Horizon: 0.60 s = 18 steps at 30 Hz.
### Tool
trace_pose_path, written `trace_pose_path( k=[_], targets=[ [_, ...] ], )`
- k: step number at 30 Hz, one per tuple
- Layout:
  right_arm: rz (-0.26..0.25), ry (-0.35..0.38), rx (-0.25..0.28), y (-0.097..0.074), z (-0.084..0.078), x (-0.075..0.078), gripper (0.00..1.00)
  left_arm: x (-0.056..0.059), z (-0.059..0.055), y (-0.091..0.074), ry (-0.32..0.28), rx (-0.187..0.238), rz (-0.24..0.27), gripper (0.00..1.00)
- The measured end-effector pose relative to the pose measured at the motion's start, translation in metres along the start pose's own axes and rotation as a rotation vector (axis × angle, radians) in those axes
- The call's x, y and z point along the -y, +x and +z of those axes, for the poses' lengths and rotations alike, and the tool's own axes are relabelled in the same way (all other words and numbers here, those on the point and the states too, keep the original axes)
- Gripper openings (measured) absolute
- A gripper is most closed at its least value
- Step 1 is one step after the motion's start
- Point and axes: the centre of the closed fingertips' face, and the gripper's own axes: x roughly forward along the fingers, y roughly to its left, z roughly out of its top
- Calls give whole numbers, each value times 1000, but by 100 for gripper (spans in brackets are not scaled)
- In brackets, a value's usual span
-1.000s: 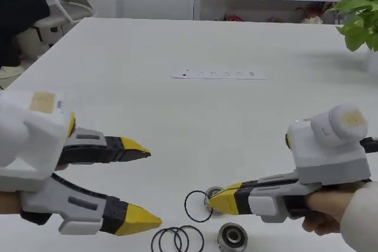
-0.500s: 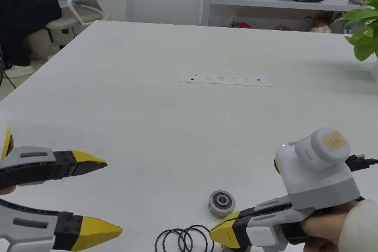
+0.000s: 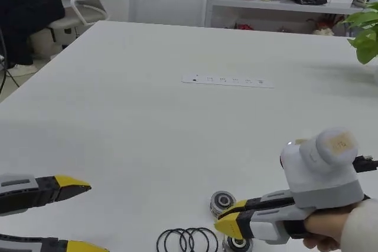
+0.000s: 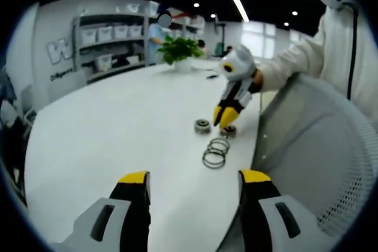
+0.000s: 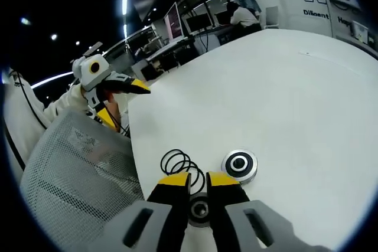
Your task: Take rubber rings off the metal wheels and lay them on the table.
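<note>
Lying flat, bore upward: metal wheel [image 5: 239, 165]

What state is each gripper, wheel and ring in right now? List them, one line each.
left gripper: open, jaws wide apart, holding nothing.
right gripper: jaws narrow, one on each side of the near wheel; whether they clamp it cannot be told.
near wheel: flat on the table, between the right gripper's jaws.
far wheel: flat on the table, free.
rubber rings: loose, lying flat, overlapping one another.
</note>
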Motion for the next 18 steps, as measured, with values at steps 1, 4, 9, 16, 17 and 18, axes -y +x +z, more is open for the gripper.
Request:
trace_pose_path(
  k=[1, 4, 9, 16, 17, 18],
  targets=[
    [-5, -2, 16, -2, 4, 1, 8, 1, 0, 0, -3, 0, 0, 61],
    [-17, 6, 47, -8, 10, 6, 10, 3, -1, 1, -11, 2, -1, 62],
    [-26, 6, 93, -18, 20, 9, 16, 4, -1, 1, -25, 12, 8, 64],
    [-1, -26, 131, -34, 30, 2, 31, 6, -2, -2, -37, 13, 14, 67],
    [-3, -30, 140, -37, 33, 2, 35, 6, -2, -2, -40, 13, 13, 67],
    [-4, -32, 143, -39, 34, 2, 38, 5, -2, -2, -43, 13, 13, 68]
  ],
)
